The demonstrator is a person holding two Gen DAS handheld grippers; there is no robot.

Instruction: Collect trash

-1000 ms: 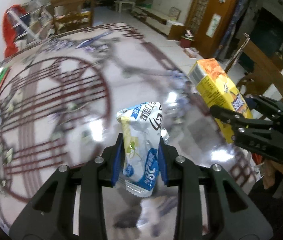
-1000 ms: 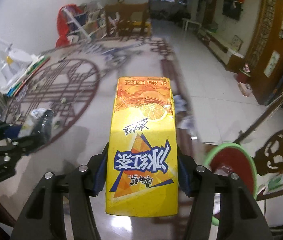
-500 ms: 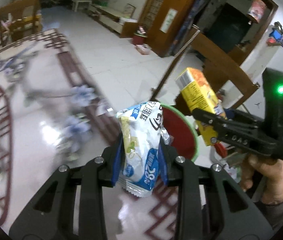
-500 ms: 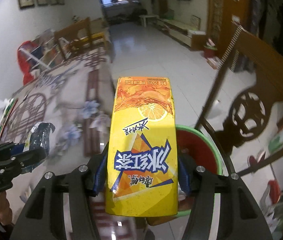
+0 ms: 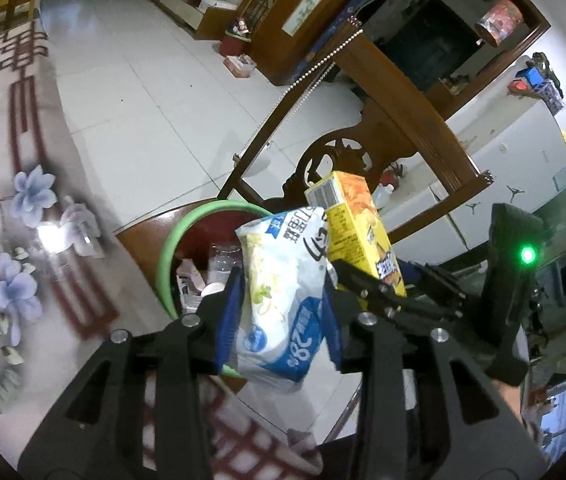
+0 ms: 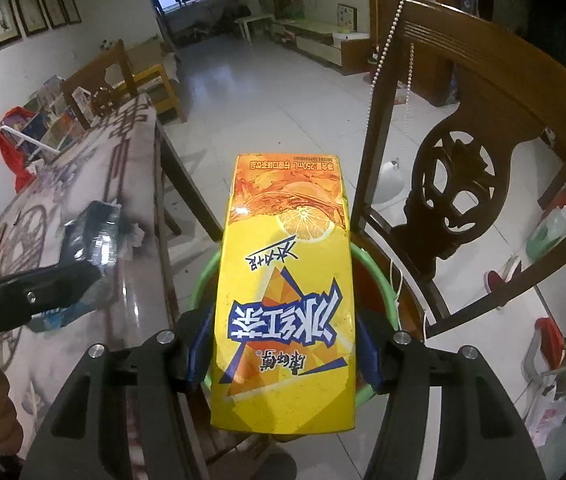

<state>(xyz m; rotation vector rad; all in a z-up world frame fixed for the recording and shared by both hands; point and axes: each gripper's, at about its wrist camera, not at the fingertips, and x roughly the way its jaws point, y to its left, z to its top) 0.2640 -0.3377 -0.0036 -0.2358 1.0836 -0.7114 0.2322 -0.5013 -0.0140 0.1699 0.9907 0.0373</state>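
My left gripper (image 5: 281, 316) is shut on a white and blue snack wrapper (image 5: 283, 292) and holds it over the near rim of a green-rimmed red trash bin (image 5: 171, 248). The bin stands on a wooden chair seat and holds a clear bottle (image 5: 223, 260) and paper scraps. My right gripper (image 6: 283, 344) is shut on a yellow iced-tea carton (image 6: 287, 280), held above the bin (image 6: 379, 276). The carton also shows in the left wrist view (image 5: 359, 236), just right of the wrapper. The wrapper and left gripper show at the left of the right wrist view (image 6: 87, 236).
A carved wooden chair back (image 6: 467, 128) rises right behind the bin, with a bead string (image 6: 383, 48) hanging on it. The patterned table (image 5: 7, 184) edge lies to the left of the bin. Tiled floor (image 6: 283, 92) stretches beyond. A white fridge (image 5: 495, 184) stands at the right.
Both grippers have swung from over the table to the bin beside the chair, still holding the wrapper and the carton. The bin's inside has come into view under the wrapper.
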